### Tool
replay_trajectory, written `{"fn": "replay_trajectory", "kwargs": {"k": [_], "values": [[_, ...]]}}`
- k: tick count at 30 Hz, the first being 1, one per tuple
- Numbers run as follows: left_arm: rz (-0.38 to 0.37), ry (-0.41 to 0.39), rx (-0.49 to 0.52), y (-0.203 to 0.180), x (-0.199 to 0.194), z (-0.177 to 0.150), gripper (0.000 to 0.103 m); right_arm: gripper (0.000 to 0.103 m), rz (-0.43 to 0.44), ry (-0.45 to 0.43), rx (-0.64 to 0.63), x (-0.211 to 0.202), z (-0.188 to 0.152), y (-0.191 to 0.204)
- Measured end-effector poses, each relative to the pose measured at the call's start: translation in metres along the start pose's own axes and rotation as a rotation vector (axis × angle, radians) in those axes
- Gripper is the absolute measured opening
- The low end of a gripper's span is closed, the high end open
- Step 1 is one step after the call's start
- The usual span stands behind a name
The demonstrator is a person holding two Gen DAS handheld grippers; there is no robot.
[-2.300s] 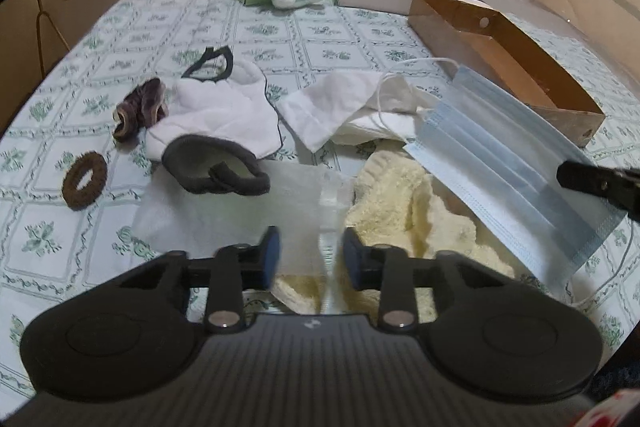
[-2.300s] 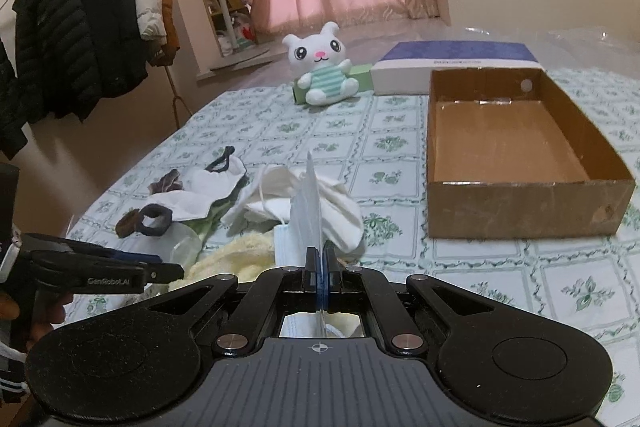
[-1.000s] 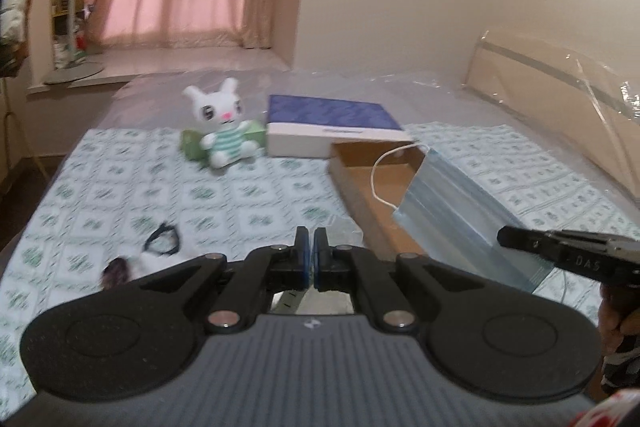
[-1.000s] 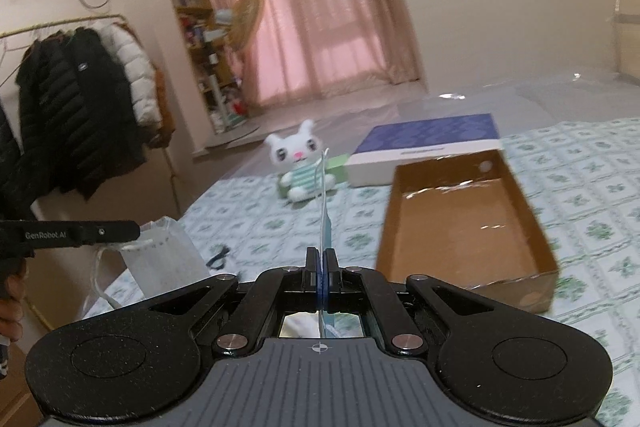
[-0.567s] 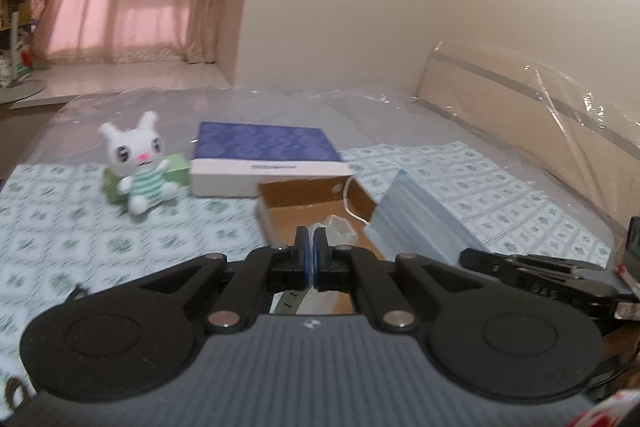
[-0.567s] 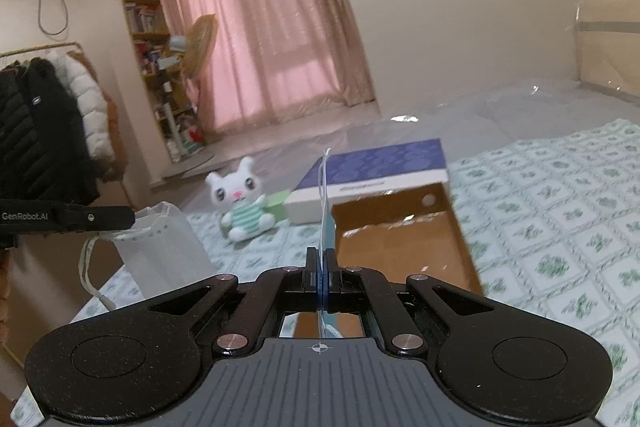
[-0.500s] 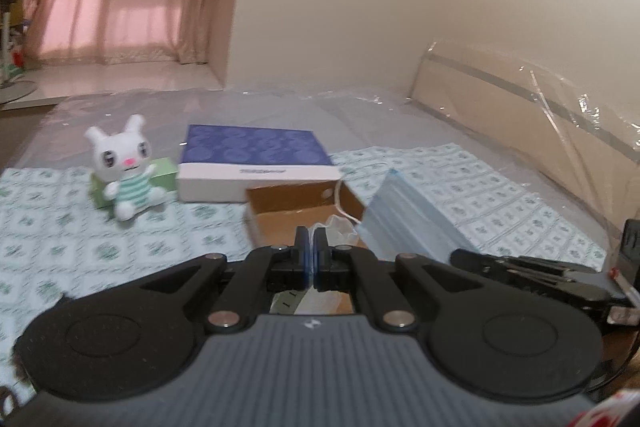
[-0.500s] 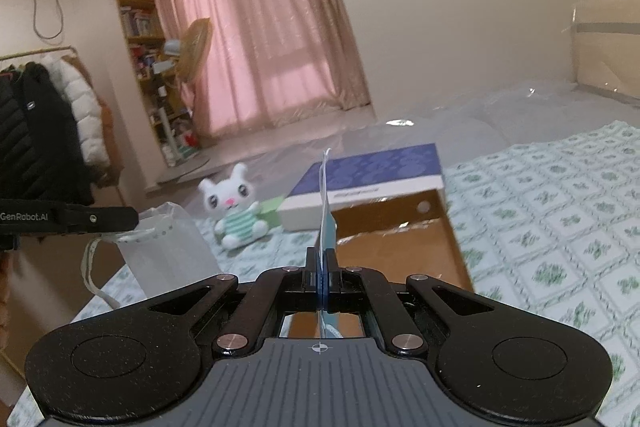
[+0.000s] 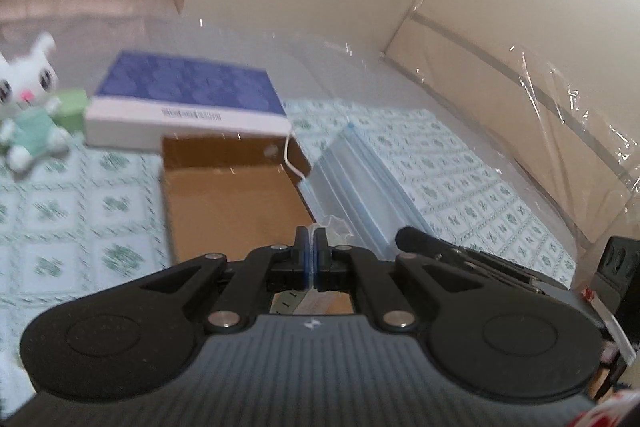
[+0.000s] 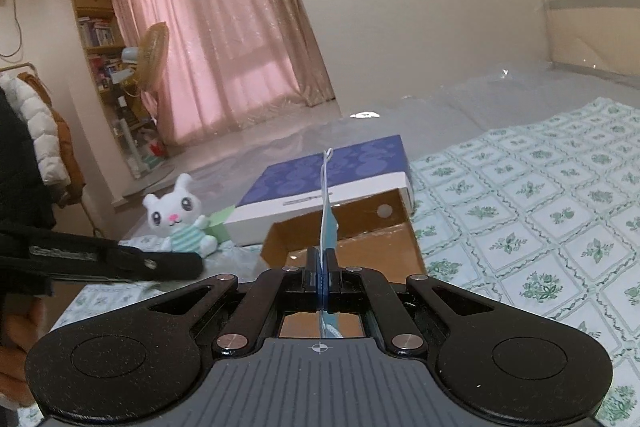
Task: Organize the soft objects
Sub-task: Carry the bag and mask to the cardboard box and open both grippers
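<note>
**Left wrist view: two soft things held over the box**

The left gripper [image 9: 311, 239] was squeezed fully shut. A thin clear wrapper [image 9: 333, 227] stuck out from between its jaws, so it seemed to be pinched there. What was inside the wrapper could not be made out.

The open cardboard box [image 9: 232, 195] sat at 12 o'clock from this gripper, just past its tips. The box looked empty. It is likely the place where the soft things go, and that would be why the gripper pointed down at it.

At 2 o'clock hung the blue face mask [image 9: 360, 195], with its white ear loop [image 9: 290, 159] dangling over the box's edge. It was held by one edge, so it hung flat and loose and could drop straight in.

In the right wrist view, the right gripper [image 10: 322, 259] was also shut tight, with the mask caught between its jaws and standing up thin like a card. The box was at 12 o'clock here too.

A toy bunny [image 9: 28, 131] sat at 10 o'clock on the flowered bed cover [image 9: 80, 207]. It was beside a blue and white box [image 9: 188, 99] and well apart from both grippers.

I think the next step is to let go over the box.
</note>
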State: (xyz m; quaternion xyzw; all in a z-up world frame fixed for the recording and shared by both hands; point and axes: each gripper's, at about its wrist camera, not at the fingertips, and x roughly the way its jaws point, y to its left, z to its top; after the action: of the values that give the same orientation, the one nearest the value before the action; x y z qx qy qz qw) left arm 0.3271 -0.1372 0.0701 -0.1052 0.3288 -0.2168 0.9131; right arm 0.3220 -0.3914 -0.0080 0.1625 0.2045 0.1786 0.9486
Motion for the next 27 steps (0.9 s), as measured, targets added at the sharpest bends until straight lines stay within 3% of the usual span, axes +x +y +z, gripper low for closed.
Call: {"fn": "replay_trajectory", "kwargs": {"k": [4, 5, 8, 11, 24, 27], "values": [[-0.029, 0.068, -0.046, 0.008, 0.042, 0.002, 0.006, 0.001, 0.000, 0.010, 0.017, 0.018, -0.003, -0.010], [-0.028, 0.084, -0.063, 0.011, 0.052, 0.003, 0.012, 0.001, -0.002, 0.012, 0.020, 0.022, -0.003, -0.012], [0.005, 0.106, -0.067, 0.018, 0.077, 0.008, 0.027, 0.001, -0.008, 0.015, 0.024, 0.033, -0.004, -0.018], [0.059, 0.102, -0.041, 0.023, 0.090, 0.012, 0.028, 0.001, -0.004, 0.021, 0.031, 0.043, -0.005, -0.024], [0.165, 0.005, -0.008, 0.043, 0.080, 0.030, 0.032, 0.001, -0.024, 0.069, 0.023, 0.069, -0.020, -0.028], [0.159, 0.000, -0.020, 0.048, 0.071, 0.030, 0.033, 0.008, -0.032, 0.109, 0.013, 0.073, -0.024, -0.028]]}}
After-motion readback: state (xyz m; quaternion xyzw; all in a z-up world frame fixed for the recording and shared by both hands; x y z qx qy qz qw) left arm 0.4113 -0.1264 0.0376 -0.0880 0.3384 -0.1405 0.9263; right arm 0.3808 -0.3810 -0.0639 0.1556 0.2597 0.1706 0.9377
